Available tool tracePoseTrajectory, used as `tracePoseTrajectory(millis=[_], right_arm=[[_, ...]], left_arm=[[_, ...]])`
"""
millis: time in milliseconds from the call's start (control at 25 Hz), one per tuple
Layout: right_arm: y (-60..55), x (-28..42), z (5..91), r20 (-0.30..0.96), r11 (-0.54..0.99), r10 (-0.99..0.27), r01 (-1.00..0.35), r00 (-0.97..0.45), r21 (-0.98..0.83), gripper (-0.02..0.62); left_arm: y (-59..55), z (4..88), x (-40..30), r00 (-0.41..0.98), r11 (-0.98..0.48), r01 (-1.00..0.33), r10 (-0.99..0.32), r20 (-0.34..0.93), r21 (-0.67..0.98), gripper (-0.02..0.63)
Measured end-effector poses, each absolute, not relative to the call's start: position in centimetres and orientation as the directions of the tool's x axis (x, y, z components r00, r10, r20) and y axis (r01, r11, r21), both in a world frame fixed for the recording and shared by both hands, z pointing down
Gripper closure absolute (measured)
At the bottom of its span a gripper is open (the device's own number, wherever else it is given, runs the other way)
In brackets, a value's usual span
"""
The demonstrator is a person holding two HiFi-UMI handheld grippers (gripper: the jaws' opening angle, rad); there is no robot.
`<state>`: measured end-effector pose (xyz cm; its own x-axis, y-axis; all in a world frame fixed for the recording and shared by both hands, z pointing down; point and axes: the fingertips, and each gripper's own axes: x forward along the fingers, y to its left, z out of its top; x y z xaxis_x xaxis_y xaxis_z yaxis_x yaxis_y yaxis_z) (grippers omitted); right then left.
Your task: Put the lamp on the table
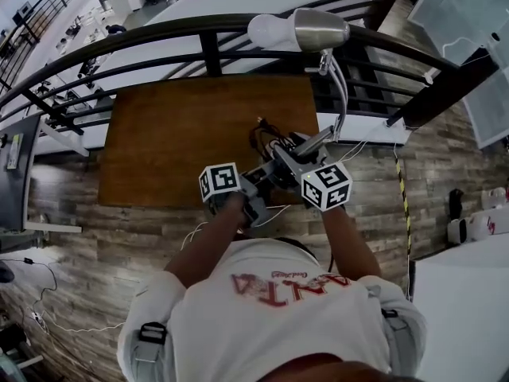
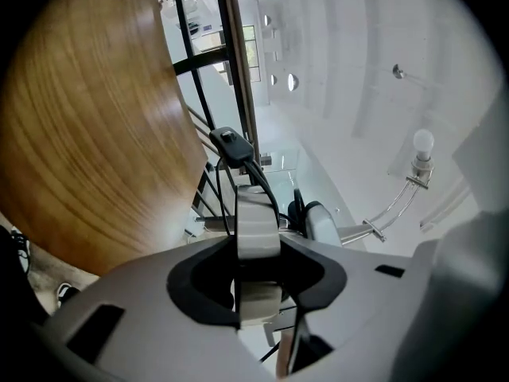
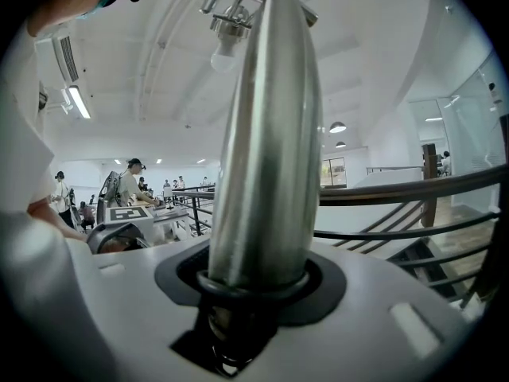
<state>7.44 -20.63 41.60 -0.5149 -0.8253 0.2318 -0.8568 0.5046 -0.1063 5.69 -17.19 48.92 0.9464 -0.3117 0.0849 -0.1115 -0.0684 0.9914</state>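
Note:
The lamp has a brushed-metal head with a white bulb, a curved arm and a black cord. It is held over the near right corner of the brown wooden table. My left gripper is shut on a pale flat part of the lamp, next to the cord's black switch. My right gripper is shut round the lamp's metal stem, and the bulb shows above it. The lamp's foot is hidden between the grippers in the head view.
A dark curved railing runs just behind the table, with a drop to a lower floor beyond it. A white cable lies on the wood floor by my feet. A white table stands at the right. People stand in the distance.

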Motion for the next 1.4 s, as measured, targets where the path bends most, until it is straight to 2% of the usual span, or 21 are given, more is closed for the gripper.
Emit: tracePoseTrajectory(millis=[280,600,1400], right_arm=[[-25.2,2.7,42.2,0.242,0.485,-0.833,-0.867,-0.497,-0.111,0.400],[-27.9,1.7,43.9,0.280,0.475,-0.828,-0.873,-0.486,-0.110,0.400],[-37.2,11.8,46.5,0.295,0.506,-0.802,-0.854,-0.518,-0.125,0.403]], left_arm=[[-21.7,49.4,1.0,0.955,-0.053,-0.111,-0.283,0.092,0.992,0.459],[-24.1,51.0,0.0,0.958,-0.011,-0.090,-0.274,0.084,0.996,0.459],[-33.5,54.0,10.3,0.955,0.030,-0.097,-0.280,0.102,0.995,0.459]])
